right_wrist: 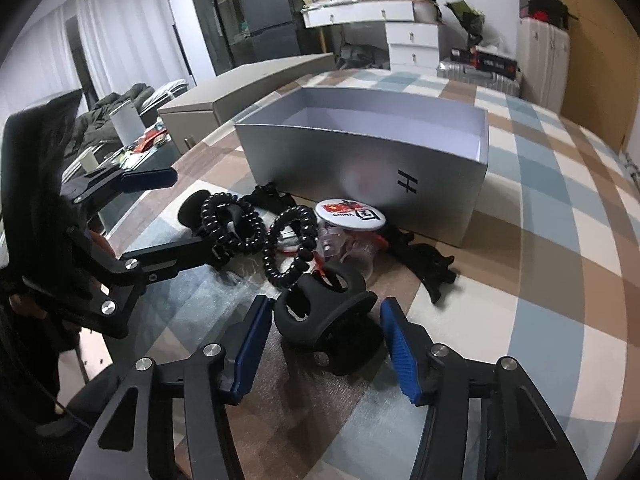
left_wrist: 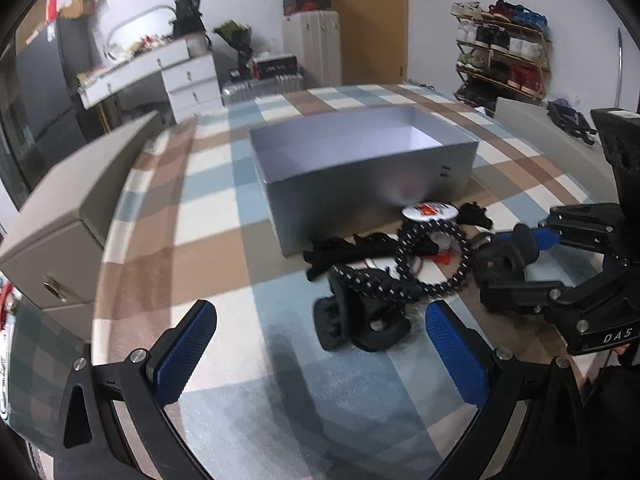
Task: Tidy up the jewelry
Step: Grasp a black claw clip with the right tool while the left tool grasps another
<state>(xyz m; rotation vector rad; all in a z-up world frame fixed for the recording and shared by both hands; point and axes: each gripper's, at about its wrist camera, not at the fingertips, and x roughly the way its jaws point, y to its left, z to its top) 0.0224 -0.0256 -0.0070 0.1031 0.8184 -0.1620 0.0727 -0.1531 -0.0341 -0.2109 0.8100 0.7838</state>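
Right gripper (right_wrist: 324,344) gapes around a black hair claw (right_wrist: 324,316); left gripper (left_wrist: 320,356) spread, box (left_wrist: 360,184) interior partly hidden

white walls, shoe rack (left_wrist: 502,46), white drawers (right_wrist: 412,42), dark fridge (right_wrist: 266,8), curtains (right_wrist: 120,36)

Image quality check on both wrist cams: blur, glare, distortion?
Left wrist view: motion blur smears the black hair claw, and the silver box front carries a soft pinkish glare patch; strong fisheye bends the checkered tablecloth. Right wrist view: sharper, the round China badge print is readable, the same faint glare sits on the box front, and the corners are vignetted black.
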